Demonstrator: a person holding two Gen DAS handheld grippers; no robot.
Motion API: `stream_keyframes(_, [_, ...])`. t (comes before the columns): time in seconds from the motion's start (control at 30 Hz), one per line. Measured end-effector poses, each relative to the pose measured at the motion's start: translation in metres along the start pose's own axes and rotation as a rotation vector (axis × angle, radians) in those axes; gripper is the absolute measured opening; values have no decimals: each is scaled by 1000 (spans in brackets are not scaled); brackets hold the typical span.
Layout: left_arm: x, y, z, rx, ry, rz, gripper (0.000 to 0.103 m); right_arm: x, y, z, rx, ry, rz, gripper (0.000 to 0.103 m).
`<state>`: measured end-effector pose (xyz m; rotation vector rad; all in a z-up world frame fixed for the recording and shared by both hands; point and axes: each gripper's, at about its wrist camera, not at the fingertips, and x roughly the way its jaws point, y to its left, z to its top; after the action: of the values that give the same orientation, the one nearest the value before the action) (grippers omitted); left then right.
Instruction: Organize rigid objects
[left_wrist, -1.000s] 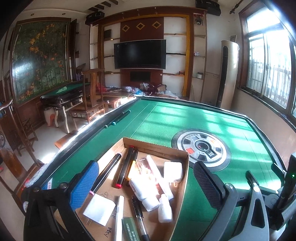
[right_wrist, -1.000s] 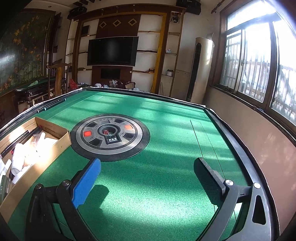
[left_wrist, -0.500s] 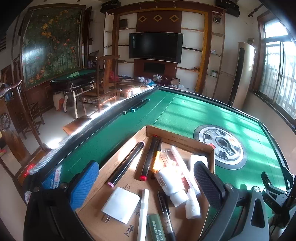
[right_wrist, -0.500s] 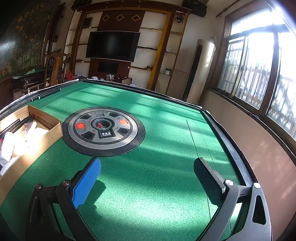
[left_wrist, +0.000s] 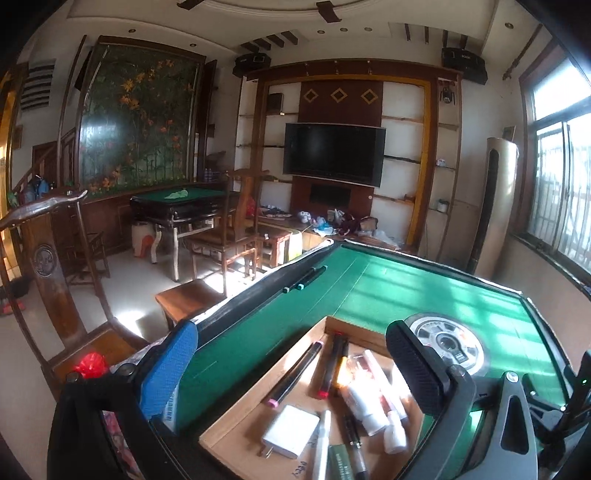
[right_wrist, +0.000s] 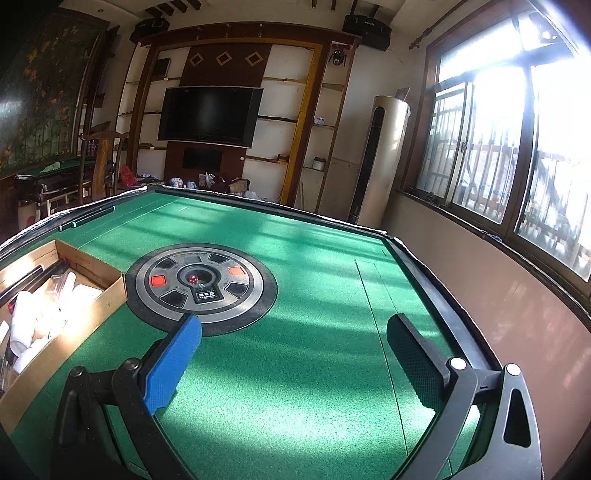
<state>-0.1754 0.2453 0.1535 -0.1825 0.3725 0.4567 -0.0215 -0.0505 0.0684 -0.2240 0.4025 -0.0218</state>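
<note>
One cardboard box (left_wrist: 236, 428), one white charger (left_wrist: 290, 431), two dark markers on the table edge (left_wrist: 304, 279) (side by side)

Left cam sits above box (left_wrist: 236, 424) at table's (left_wrist: 406, 291) near-left corner, facing far wall. Right cam low over near felt, same heading. Shared: box, dial (right_wrist: 201, 286), TV (right_wrist: 210, 116).

Room: far wall carries a wood-framed shelving unit (right_wrist: 229, 74) with a dark television (left_wrist: 334, 155) at centre and a tall floor-standing air conditioner (right_wrist: 384, 162) beside it. Barred windows (right_wrist: 487, 147) on the right admit strong sun, striping the green felt table (right_wrist: 314, 251). Left wall: large floral painting (left_wrist: 136, 125), a second green-topped table (left_wrist: 181, 201), wooden chairs (left_wrist: 229, 236), pale tiled floor (left_wrist: 125, 280).
</note>
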Motion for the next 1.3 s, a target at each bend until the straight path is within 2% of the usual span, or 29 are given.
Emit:
stream_keyframes(0.13, [5,8,-9,-1,33,25,103,-31,2,3,63,-33,29,100])
stream_keyframes(0.27, [6,13,-12,-22,63,11,103,-53,19,6,102,-14,90,102])
stream_keyframes(0.4, [3,13,-17,0,56,-1,103,-64,45,5,56,27,137,102])
stream_keyframes(0.73, [-2,21,-23,-12,54,-3,103,-87,68,28,8,12,285,102])
stream_keyframes(0.87, [3,20,-28,-3,66,15,103,-98,70,43,51,-3,350,102])
stream_keyframes(1.03, [17,18,-43,46,130,43,103,-86,95,35,61,131,475,103])
stream_keyframes(1.17, [28,22,-54,55,193,55,103,-86,113,18,41,171,484,103])
stream_keyframes(1.3, [34,27,-57,49,201,64,103,-86,114,16,36,172,468,103])
